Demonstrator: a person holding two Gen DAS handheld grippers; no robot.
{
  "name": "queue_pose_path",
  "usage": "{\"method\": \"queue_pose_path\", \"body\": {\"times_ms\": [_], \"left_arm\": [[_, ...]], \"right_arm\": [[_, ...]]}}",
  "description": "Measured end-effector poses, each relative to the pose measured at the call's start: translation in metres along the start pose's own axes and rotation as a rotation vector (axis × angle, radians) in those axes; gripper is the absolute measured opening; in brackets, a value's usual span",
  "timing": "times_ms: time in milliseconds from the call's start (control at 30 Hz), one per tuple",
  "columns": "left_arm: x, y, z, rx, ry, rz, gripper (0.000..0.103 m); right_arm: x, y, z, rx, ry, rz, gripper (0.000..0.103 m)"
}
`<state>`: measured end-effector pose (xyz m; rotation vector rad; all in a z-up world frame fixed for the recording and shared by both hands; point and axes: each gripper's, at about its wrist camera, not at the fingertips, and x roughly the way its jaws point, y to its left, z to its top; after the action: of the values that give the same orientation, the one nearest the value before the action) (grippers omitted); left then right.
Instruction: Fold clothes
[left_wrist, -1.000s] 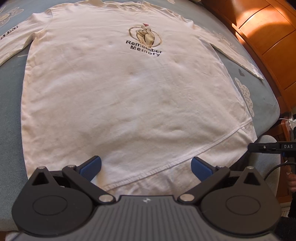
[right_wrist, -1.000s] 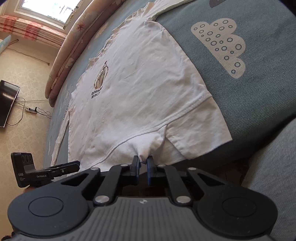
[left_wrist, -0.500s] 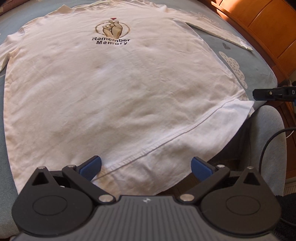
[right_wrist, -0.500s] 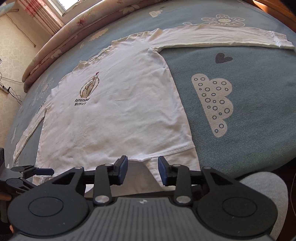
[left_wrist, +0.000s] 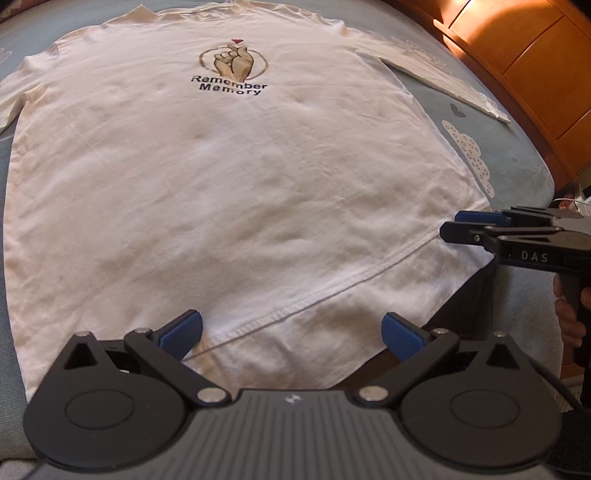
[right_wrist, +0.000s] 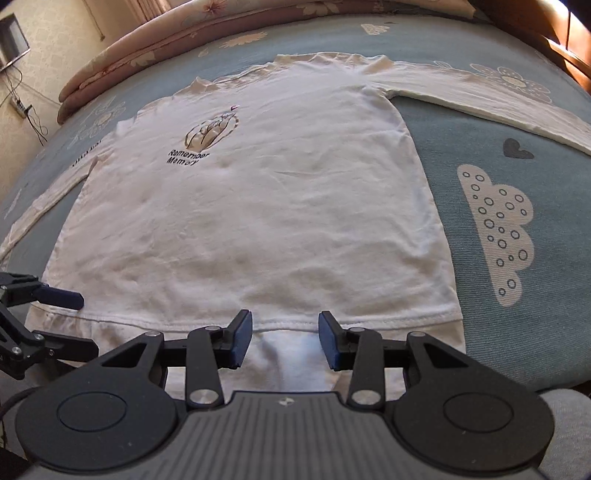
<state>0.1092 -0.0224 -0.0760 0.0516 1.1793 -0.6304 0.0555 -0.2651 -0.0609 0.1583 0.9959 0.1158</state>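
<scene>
White long-sleeved cotton shirt (right_wrist: 258, 206) with printed chest logo lies flat, face up, sleeves outspread on the blue patterned bedspread (right_wrist: 498, 155). Left gripper (left_wrist: 291, 328) wide, right gripper (right_wrist: 286, 332) partly spread; both empty at the hem, probably for grasping it.

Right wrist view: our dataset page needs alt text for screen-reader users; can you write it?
A white long-sleeved shirt lies flat, print up, on a blue patterned bedspread. The open right claw hovers at its hem, holding nothing. The left claw shows at the left edge.
</scene>
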Motion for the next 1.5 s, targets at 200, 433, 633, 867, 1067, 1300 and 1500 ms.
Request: {"method": "queue_pose_path", "body": {"times_ms": [200,433,633,867,1067,1300,1500], "left_arm": [[-0.005,0.011,-0.004,-0.094,-0.02,-0.043,0.102],[-0.012,0.006,-0.018,-0.14,-0.009,-0.007,0.102],[-0.046,-0.005,-0.027,-0.031,-0.084,0.135,0.102],[-0.034,0.003,-0.009,-0.026,-0.158,0.209,0.102],[-0.021,0.023,-0.034,-0.073,-0.126,0.25,0.102],[-0.037,0.032,-0.04,-0.086,-0.147,0.227,0.102],[-0.04,0.041,-0.03,-0.123,-0.168,0.192,0.102]], "right_arm": [[0.0,0.007,-0.01,-0.003,-0.033,-0.002,0.063],[-0.009,0.0,-0.019,0.045,-0.049,0.02,0.064],[-0.013,0.0,-0.021,0.039,-0.039,0.027,0.065],[-0.008,0.022,-0.018,-0.058,-0.02,0.002,0.075],[-0.012,0.069,-0.008,-0.246,-0.119,0.087,0.075],[0.019,0.091,-0.026,-0.346,-0.085,0.068,0.079],[0.005,0.09,-0.041,-0.342,-0.083,0.069,0.091]]}}
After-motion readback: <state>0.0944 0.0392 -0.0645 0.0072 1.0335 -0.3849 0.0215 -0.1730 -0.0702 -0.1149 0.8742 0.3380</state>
